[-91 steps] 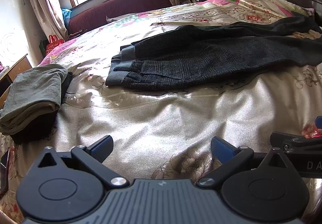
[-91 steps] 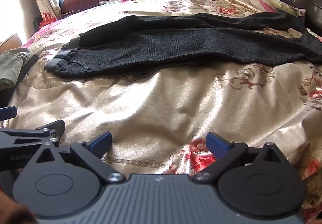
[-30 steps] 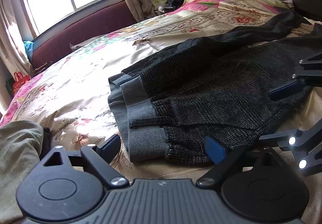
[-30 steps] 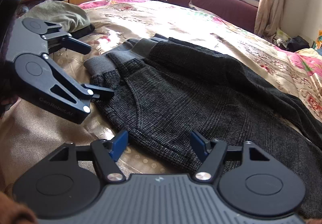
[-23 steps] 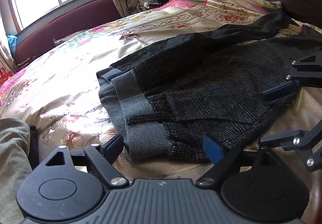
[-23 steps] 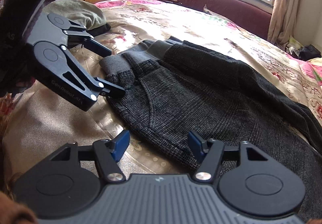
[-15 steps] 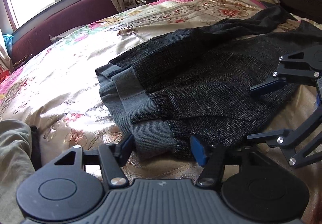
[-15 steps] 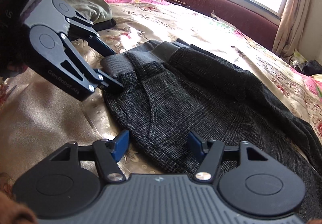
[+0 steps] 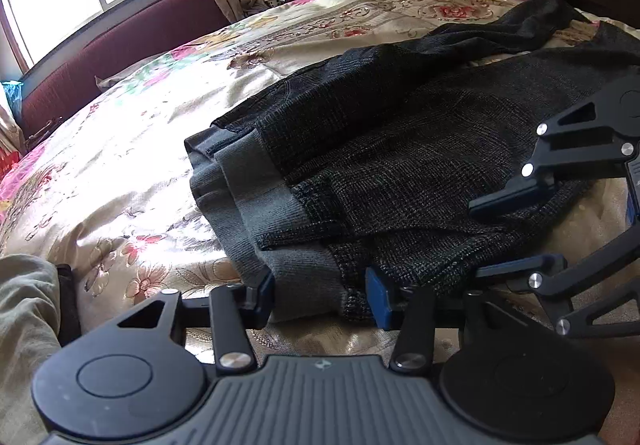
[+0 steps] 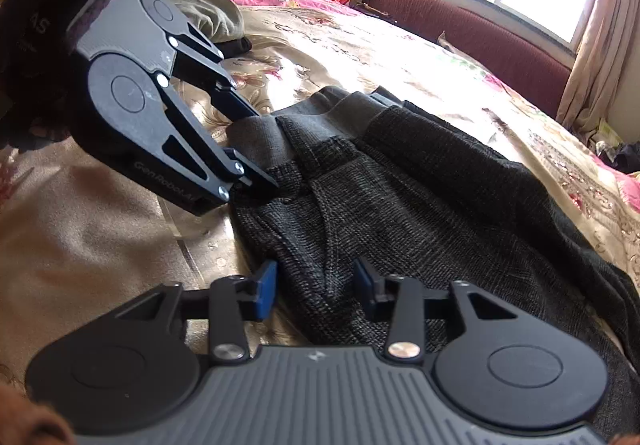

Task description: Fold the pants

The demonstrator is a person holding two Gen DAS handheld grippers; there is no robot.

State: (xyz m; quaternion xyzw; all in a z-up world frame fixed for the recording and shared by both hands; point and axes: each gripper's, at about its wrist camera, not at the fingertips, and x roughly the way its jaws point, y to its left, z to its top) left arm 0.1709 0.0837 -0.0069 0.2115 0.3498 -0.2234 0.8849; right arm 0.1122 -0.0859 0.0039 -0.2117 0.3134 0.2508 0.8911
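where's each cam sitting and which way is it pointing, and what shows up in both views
Left wrist: sits on the left gripper, low at the near bed edge, facing across the bed toward the headboard; its jaws straddle the grey waistband of the dark pants, and the right gripper shows at the right.
Right wrist: sits on the right gripper, facing along the pants toward the window; its jaws straddle the pants' near edge, and the left gripper shows at upper left.
Shared: the pants, waistband, bedspread, window and folded olive clothes.
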